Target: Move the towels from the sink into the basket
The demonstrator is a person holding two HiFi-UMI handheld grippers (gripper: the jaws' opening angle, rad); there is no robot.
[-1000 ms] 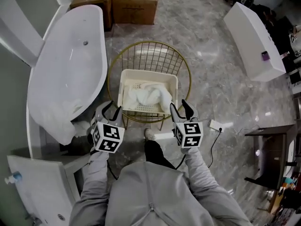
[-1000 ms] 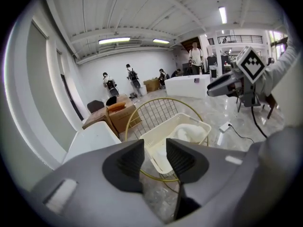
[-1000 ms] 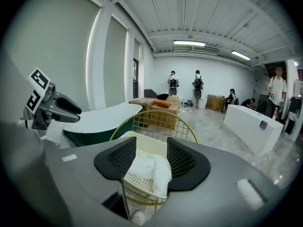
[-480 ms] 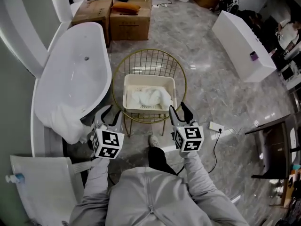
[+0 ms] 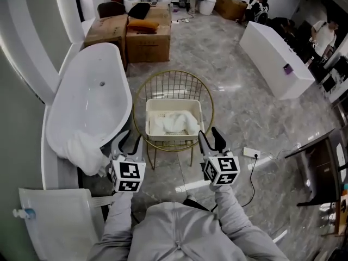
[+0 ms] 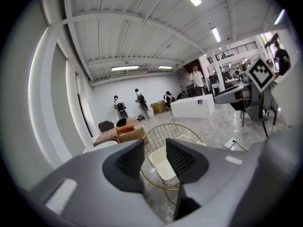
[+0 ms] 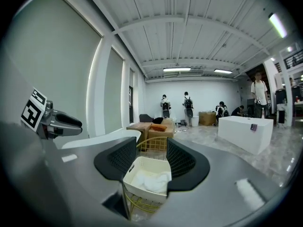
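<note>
The sink (image 5: 92, 102), a long white tub-shaped basin, stands at the left, and a white towel (image 5: 81, 145) hangs over its near rim. A cream basket (image 5: 173, 137) rests on a round gold wire stand (image 5: 138, 99) and holds crumpled white towels (image 5: 174, 123). My left gripper (image 5: 126, 144) hovers beside the sink's near end, open, with nothing in it. My right gripper (image 5: 211, 140) hovers off the basket's near right corner, open and empty too. In the right gripper view the basket (image 7: 136, 167) and its towels (image 7: 151, 181) show between the jaws. The left gripper view shows the basket (image 6: 161, 162) beyond its jaws.
Cardboard boxes (image 5: 133, 31) stand behind the sink. A long white counter (image 5: 274, 58) is at the far right, a dark table (image 5: 318, 167) at the right edge. A power strip (image 5: 252, 153) with its cable lies on the marble floor. A white cabinet (image 5: 49, 216) is at my lower left.
Both grippers have risen and drawn back from the basket, still empty. The head view now takes in more of the room, and the basket looks smaller.
</note>
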